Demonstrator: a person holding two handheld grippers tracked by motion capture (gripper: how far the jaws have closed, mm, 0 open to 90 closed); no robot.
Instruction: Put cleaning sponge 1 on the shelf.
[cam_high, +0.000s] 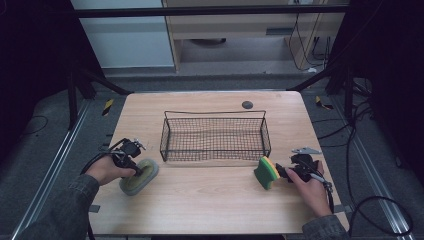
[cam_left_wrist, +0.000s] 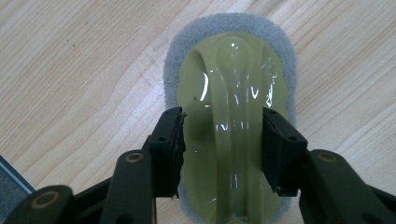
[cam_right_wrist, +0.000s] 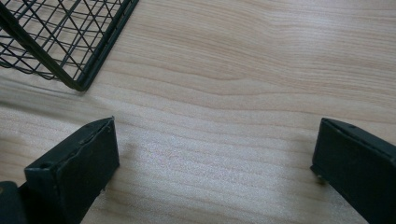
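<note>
High view first: the wire basket (cam_high: 215, 136) stands empty at the middle of the table (cam_high: 210, 200), so nothing has been put away yet, if filling the basket is the aim, as I judge it. Two cleaning things lie outside it. A handled scrubbing pad (cam_high: 139, 176) rests flat near the front left corner, and a green-and-yellow sponge (cam_high: 266, 172) stands on edge toward the front right, just off the basket's front right corner.

The left gripper (cam_high: 134, 169) is down on the pad. In the left gripper view its jaws stand either side of the pad's glossy handle, close to it but with a sliver of gap on each side, so they are parted and the grasp is not yet made. The right gripper (cam_high: 283, 171) sits just beside the sponge; in the right gripper view its jaws are spread wide over bare wood, with the basket's corner (cam_right_wrist: 70, 56) at the upper left.

Left to do: close on each item, lift, and carry it into the basket.

The pad (cam_left_wrist: 231, 116) is an oval with a grey fibrous base and a translucent yellow-green plastic top, its raised ridge handle shiny with highlights.
</note>
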